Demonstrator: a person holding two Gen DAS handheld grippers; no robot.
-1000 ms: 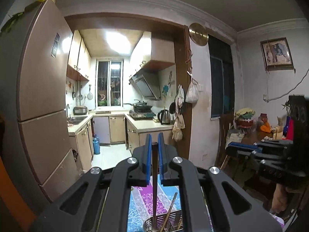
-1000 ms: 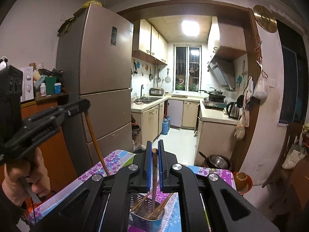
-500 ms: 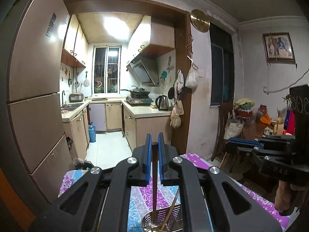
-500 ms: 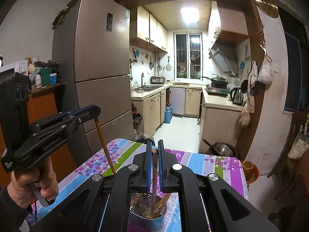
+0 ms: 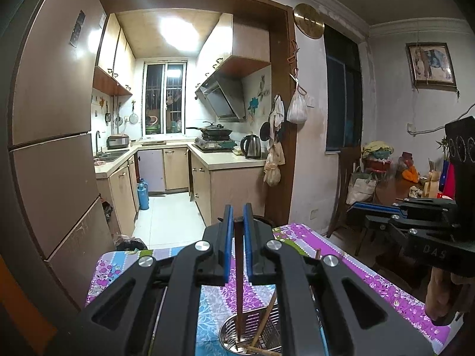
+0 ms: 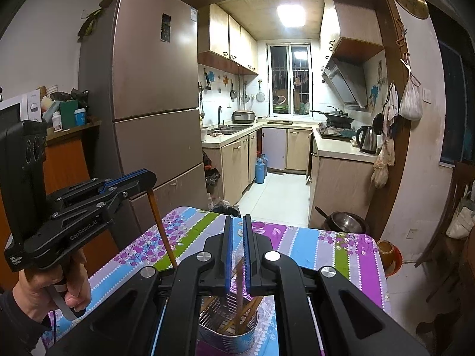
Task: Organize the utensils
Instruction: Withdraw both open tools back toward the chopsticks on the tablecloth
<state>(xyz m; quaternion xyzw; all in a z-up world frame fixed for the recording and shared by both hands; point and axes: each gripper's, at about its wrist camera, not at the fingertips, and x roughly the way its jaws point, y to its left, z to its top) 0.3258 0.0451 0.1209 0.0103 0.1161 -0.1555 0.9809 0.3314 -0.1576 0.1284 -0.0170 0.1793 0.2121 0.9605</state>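
A metal utensil holder (image 6: 228,330) stands on the flowered tablecloth (image 6: 297,240) with several wooden chopsticks in it; it also shows in the left wrist view (image 5: 252,335). My left gripper (image 5: 236,222) is shut on a dark chopstick (image 5: 239,281) whose tip reaches down into the holder. It also shows in the right wrist view (image 6: 147,179). My right gripper (image 6: 236,225) has its jaws slightly apart with no chopstick between the tips. A blurred chopstick (image 6: 239,296) stands below them in the holder.
The table (image 5: 386,290) ends toward the kitchen doorway. A fridge (image 6: 148,118) stands at the left. A metal bowl (image 6: 344,222) and an orange bowl (image 6: 389,255) sit beyond the table's far right corner. A cluttered side table (image 5: 409,178) is at the right.
The chopstick that my right gripper held is no longer between its tips and now stands lower in the holder. Both grippers have tilted down toward the table. The left gripper still holds its chopstick.
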